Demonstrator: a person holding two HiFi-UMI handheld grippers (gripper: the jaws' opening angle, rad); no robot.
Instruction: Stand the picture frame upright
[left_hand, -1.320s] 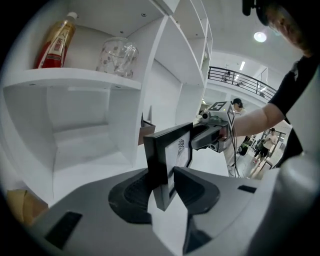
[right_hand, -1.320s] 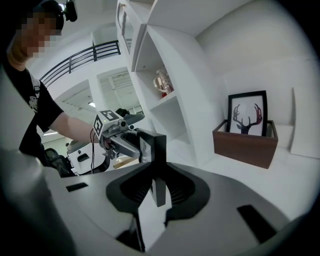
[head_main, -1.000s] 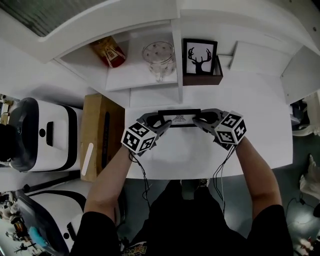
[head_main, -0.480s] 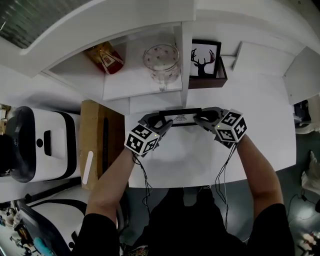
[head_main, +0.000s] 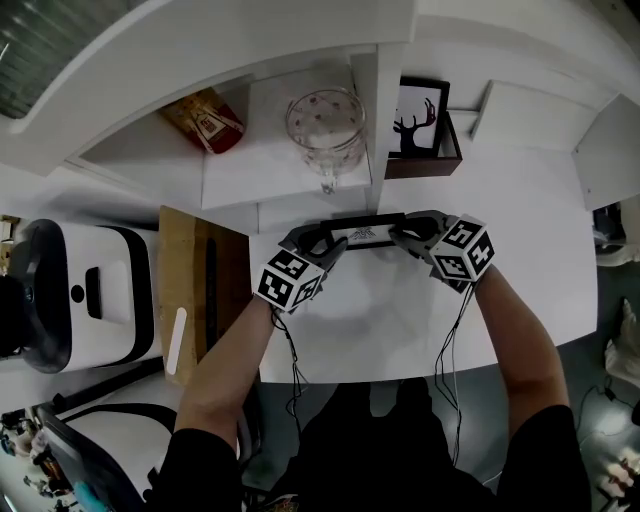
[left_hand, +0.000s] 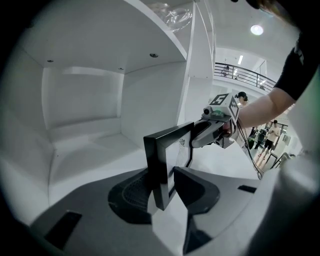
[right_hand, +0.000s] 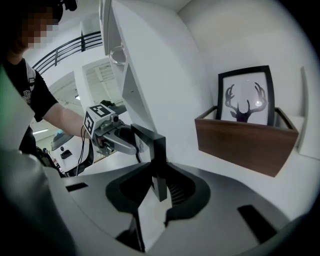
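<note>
A black picture frame is held upright, low over the white table, its ends clamped in the left gripper and right gripper; it seems about to be set down, so a level, gentle release is called for.

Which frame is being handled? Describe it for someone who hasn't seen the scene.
On the white table, just in front of the shelf unit, a black picture frame is gripped at its two ends by the left tool and the right tool. Unlike the deer-print frame standing in the wooden box behind, it sits in no box.
</note>
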